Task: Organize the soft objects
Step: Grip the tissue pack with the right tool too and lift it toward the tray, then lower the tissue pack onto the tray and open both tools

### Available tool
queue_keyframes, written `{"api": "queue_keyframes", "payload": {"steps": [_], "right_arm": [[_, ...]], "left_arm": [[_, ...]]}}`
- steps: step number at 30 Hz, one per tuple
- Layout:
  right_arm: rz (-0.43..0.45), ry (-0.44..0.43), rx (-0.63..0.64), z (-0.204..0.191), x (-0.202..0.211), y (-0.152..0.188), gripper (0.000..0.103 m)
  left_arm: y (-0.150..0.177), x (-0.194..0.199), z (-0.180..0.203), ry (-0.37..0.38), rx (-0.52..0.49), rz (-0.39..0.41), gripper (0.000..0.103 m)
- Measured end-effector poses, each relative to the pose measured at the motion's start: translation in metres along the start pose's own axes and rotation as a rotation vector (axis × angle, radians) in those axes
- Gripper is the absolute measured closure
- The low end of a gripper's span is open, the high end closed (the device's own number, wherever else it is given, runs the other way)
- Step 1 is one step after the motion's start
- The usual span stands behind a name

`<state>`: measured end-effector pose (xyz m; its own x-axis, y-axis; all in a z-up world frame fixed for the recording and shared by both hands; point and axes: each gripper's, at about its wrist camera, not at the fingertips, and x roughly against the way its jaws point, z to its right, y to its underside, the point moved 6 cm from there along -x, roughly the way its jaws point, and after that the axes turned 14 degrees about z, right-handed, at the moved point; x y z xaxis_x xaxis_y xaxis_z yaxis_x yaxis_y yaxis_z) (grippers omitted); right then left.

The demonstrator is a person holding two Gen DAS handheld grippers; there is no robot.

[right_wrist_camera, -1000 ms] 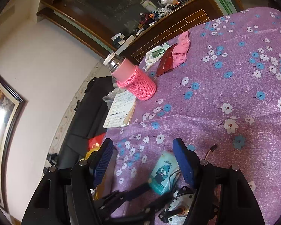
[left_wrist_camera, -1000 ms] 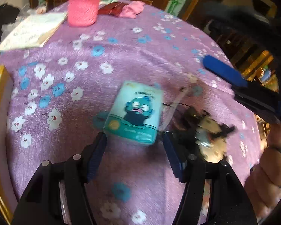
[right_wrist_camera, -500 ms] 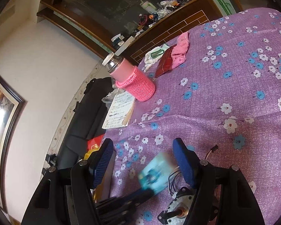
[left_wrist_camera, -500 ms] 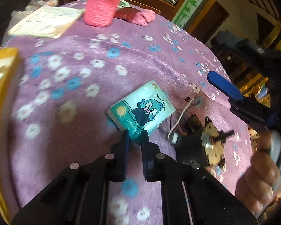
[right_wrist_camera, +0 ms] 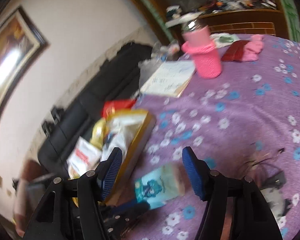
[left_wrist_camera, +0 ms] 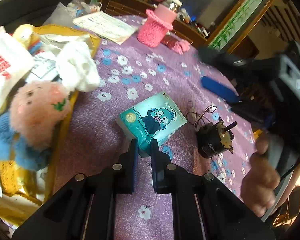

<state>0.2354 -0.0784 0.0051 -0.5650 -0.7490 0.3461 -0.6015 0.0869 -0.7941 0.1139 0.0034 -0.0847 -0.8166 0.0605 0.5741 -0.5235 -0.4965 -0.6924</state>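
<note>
Tissue pack gripped, not yet in the box

Left gripper (left_wrist_camera: 143,148) clenches the teal tissue pack (left_wrist_camera: 152,119) at frame centre; gold box (left_wrist_camera: 56,132) at left already holds a plush toy (left_wrist_camera: 35,116). Right gripper (right_wrist_camera: 152,172), empty, is closing; pink cloth (left_wrist_camera: 182,46) remains upper right

Motion blur smears the tissue pack (right_wrist_camera: 160,184) and gold box (right_wrist_camera: 138,140) (right wrist view); the plush toy (left_wrist_camera: 30,118) runs off-frame.

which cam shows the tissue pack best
Left wrist: the teal tissue pack is sharp, its cartoon print readable, one corner pinched in the left gripper. Right wrist shows it low and motion-blurred.
</note>
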Motion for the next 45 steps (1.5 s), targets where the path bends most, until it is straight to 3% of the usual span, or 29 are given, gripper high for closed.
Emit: {"api": "queue_keyframes", "payload": {"steps": [6,9,11,17,28,33,37,45], "right_arm": [[-0.069,0.011,-0.032,0.0,-0.026,0.008,0.048],[-0.08,-0.013,-0.019,-0.008,-0.032,0.011,0.056],[-0.086,-0.035,-0.021,-0.011,-0.034,0.018,0.067],[-0.033,-0.096,-0.005,-0.022,-0.031,0.02,0.08],[0.041,-0.201,0.033,-0.07,-0.022,0.03,0.084],[0.054,-0.234,-0.035,-0.09,-0.047,0.011,0.084],[0.104,-0.223,-0.072,-0.095,-0.077,0.003,0.083],[0.094,-0.219,-0.075,-0.092,-0.129,0.032,0.079]], "left_arm": [[-0.001,0.015,-0.007,0.005,0.025,0.029,0.094],[-0.009,0.028,-0.009,0.014,0.028,0.084,0.094],[-0.012,0.034,-0.009,0.008,0.014,0.103,0.094],[-0.017,0.042,-0.014,-0.014,0.0,0.127,0.094],[-0.035,0.081,-0.044,-0.054,0.018,0.19,0.094],[-0.067,0.099,-0.06,-0.078,0.024,0.251,0.094],[-0.091,0.087,-0.074,-0.107,0.026,0.255,0.094],[-0.086,0.073,-0.099,-0.183,0.012,0.237,0.093]]}}
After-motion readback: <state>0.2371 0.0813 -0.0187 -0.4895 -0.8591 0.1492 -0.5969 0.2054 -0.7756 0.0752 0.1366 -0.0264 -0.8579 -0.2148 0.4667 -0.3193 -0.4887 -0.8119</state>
